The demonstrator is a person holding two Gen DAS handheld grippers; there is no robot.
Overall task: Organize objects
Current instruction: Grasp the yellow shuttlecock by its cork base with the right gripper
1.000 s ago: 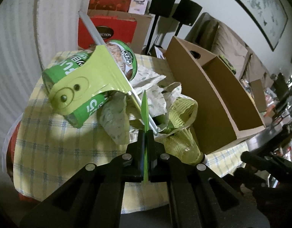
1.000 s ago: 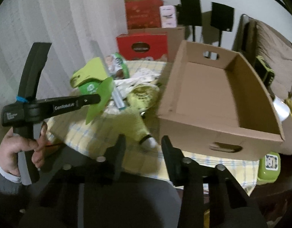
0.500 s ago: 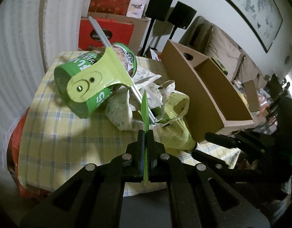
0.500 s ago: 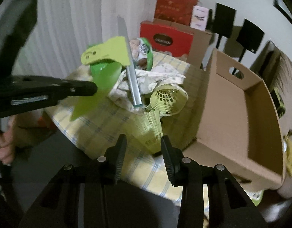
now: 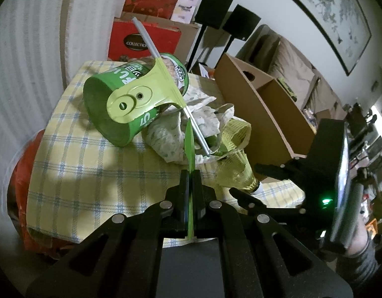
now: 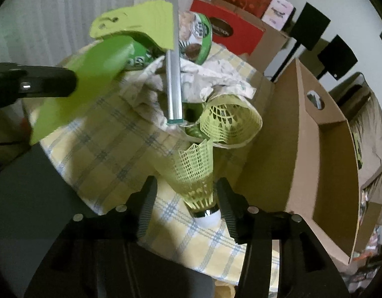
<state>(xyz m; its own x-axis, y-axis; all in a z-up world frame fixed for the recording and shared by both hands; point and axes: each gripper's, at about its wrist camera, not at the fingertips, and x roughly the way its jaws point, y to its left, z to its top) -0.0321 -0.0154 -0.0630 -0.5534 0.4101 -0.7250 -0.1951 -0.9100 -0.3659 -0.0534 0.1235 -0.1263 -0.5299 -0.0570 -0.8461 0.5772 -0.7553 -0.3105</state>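
Yellow-and-blue checked tablecloth (image 5: 74, 164), yellow-green mesh plastic shuttlecock (image 6: 195, 173), green round tin can (image 5: 111, 114), plain brown cardboard box (image 6: 322, 154).

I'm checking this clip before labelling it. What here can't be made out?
- Green can, left wrist view: its label is partly covered by the light green clip.
- Cardboard box, right wrist view: its far end is cut off by the edge.
- Crumpled cloth, right wrist view: blurred; what lies under it is hidden.

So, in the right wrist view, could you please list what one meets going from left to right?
Left gripper → green clip → metal bar → yellow shuttlecock → cardboard box.
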